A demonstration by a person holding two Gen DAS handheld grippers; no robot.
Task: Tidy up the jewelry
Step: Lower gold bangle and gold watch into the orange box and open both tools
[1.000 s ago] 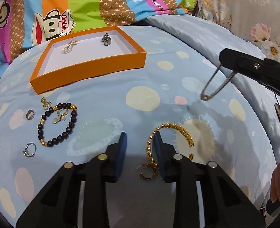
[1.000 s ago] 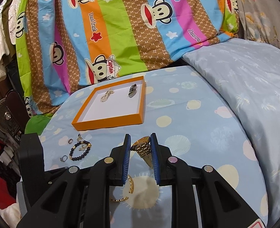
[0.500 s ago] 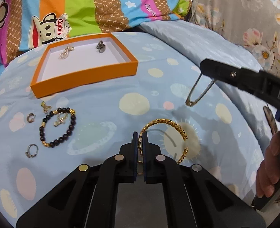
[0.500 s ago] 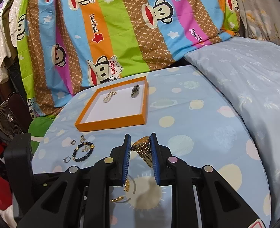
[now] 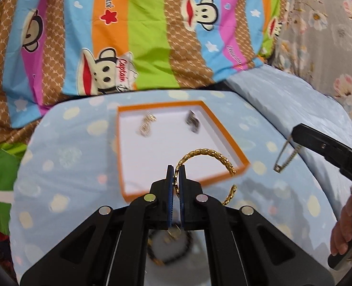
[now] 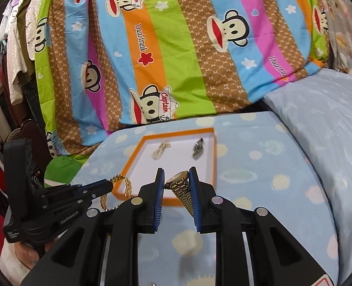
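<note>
At the left, the left tongs (image 5: 176, 174) are clamped tight on a gold twisted bangle (image 5: 207, 153), whose open hoop arcs up and to the right, lifted clear of the bed (image 5: 64, 190) and hanging over the near right corner of the orange tray (image 5: 121, 162). Beneath those tongs, a dark beaded bracelet (image 5: 171, 250) lies on the blue spotted bedcover, blurred and partly hidden, so its details are hard to make out. The tray sits in the middle of the cover with a pale chain piece (image 5: 147, 125) on the left of its white floor and a darker metal piece (image 5: 192, 124) on the right, well apart from each other. Farther right, the right tongs (image 6: 176, 186) are closed on a gold watch (image 6: 183, 188), its dial at the tips and its link band hanging between the blue pads, just in front of the tray's near edge. A hand (image 5: 347, 228) grips the right handle at the frame's edge.
</note>
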